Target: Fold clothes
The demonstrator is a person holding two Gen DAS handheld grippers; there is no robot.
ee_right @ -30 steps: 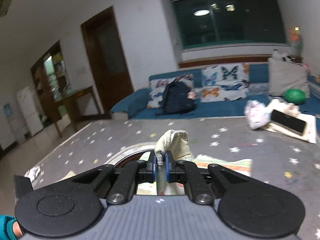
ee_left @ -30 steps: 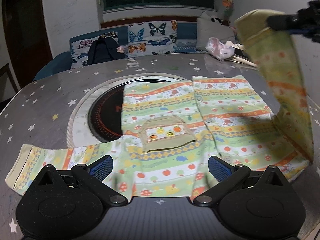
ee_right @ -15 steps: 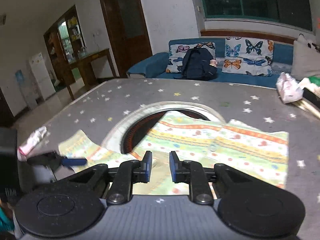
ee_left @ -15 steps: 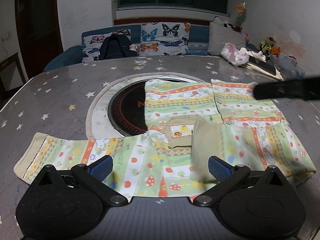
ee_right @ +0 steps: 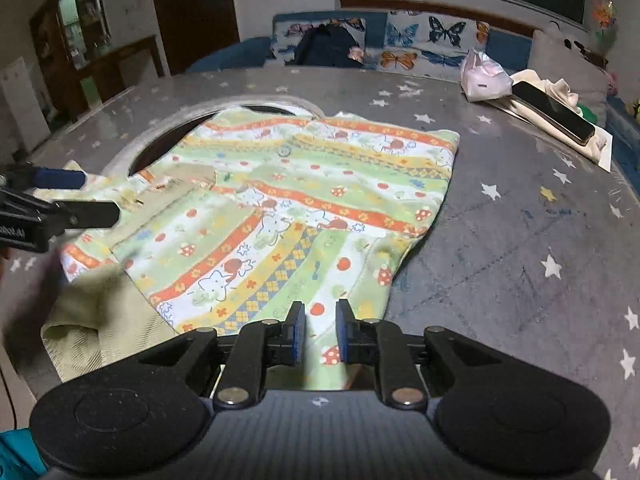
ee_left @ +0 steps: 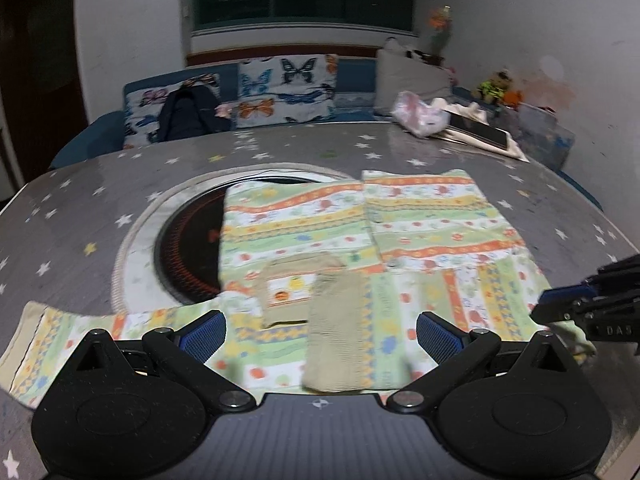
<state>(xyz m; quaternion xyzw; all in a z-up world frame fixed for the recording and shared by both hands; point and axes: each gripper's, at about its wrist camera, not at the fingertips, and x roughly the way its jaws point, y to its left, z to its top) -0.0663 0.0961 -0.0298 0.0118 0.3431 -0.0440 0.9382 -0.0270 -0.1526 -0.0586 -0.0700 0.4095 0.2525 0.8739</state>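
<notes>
A small shirt [ee_left: 420,220] striped in green, orange and yellow lies flat on the grey star-printed table [ee_left: 80,200]. One sleeve is folded across the body, and its tan cuff [ee_left: 336,344] lies near the front hem. The other sleeve [ee_left: 72,328] stretches out flat to the left. My left gripper [ee_left: 320,332] hovers open over the front hem with nothing between its fingers. My right gripper [ee_right: 320,332] is low over the shirt's [ee_right: 320,184] near edge. Its jaws are closing but a narrow gap remains, with cloth showing below and nothing pinched. The right gripper [ee_left: 560,304] also shows at the shirt's right edge.
A round dark hotplate [ee_left: 188,248] is set into the table, partly under the shirt. A pink bag [ee_left: 420,118] and a phone [ee_right: 552,112] on pale cloth lie at the far right. Behind the table is a sofa with butterfly cushions and a dark backpack [ee_left: 188,114].
The right gripper, shut on the raised sleeve cuff a second ago, laid the sleeve across the shirt, let go and sank to the shirt's edge.
</notes>
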